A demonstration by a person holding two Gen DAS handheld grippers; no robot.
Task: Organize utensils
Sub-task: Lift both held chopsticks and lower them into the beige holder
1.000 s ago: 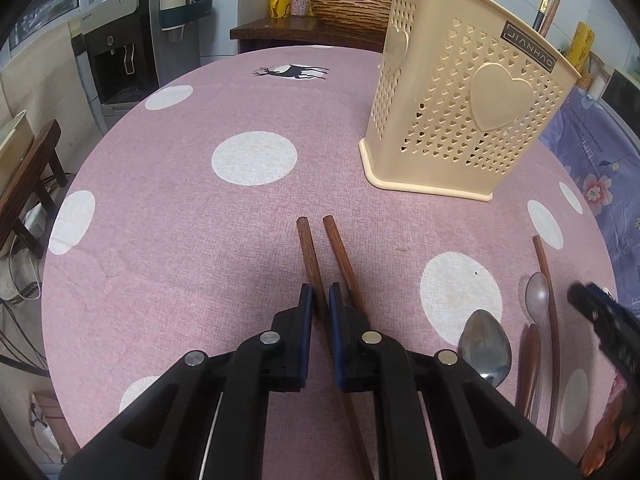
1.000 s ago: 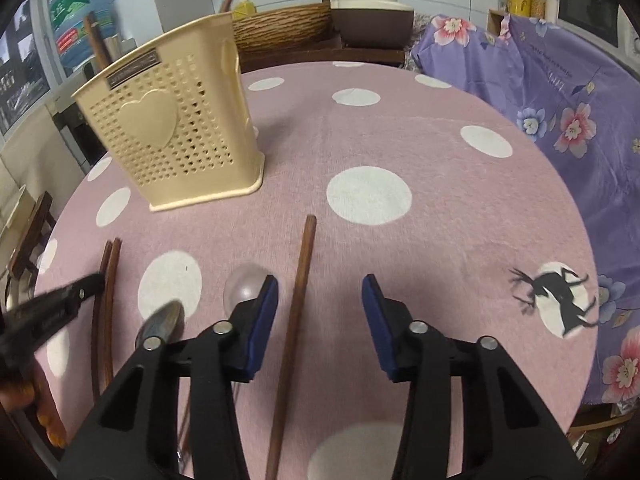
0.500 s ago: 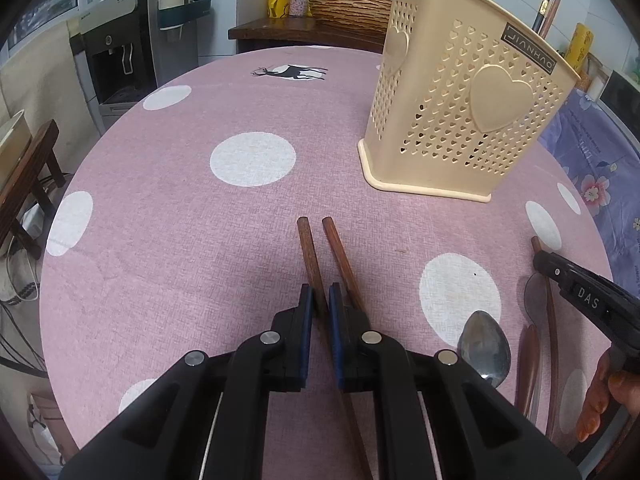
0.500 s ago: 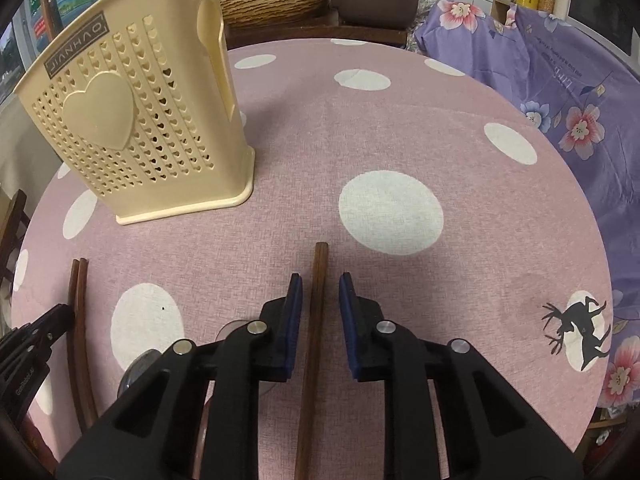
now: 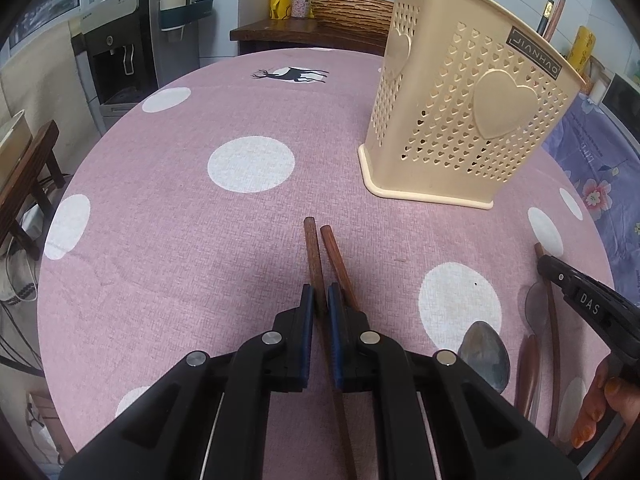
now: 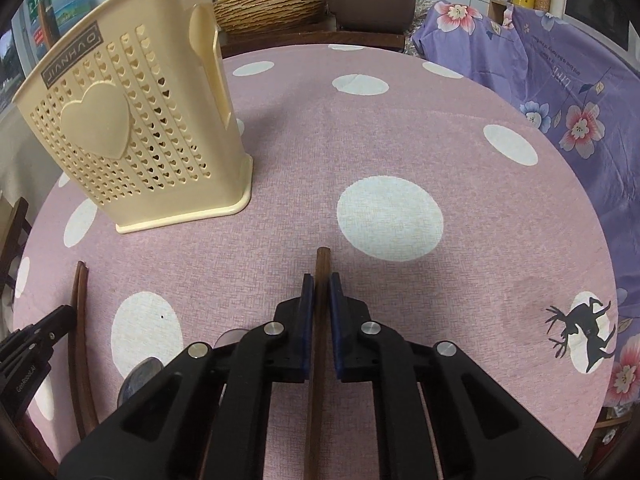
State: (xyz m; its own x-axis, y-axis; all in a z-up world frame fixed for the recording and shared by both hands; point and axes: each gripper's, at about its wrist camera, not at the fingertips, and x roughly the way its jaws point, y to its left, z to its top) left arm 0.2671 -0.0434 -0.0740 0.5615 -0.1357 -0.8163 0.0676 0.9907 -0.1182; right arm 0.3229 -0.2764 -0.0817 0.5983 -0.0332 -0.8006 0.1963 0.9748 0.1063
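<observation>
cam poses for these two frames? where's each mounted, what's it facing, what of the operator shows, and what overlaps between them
Left wrist: sits on the left gripper, looking forward over the pink dotted table at the cream basket; its fingers clamp one of two brown chopsticks. The right gripper and the person's fingertips show at the right edge.
Right wrist: sits on the right gripper, facing the same basket from the other side; it is shut on a single chopstick. The left gripper shows at the left edge.
Shared: basket, table, chopstick pair, spoons.
</observation>
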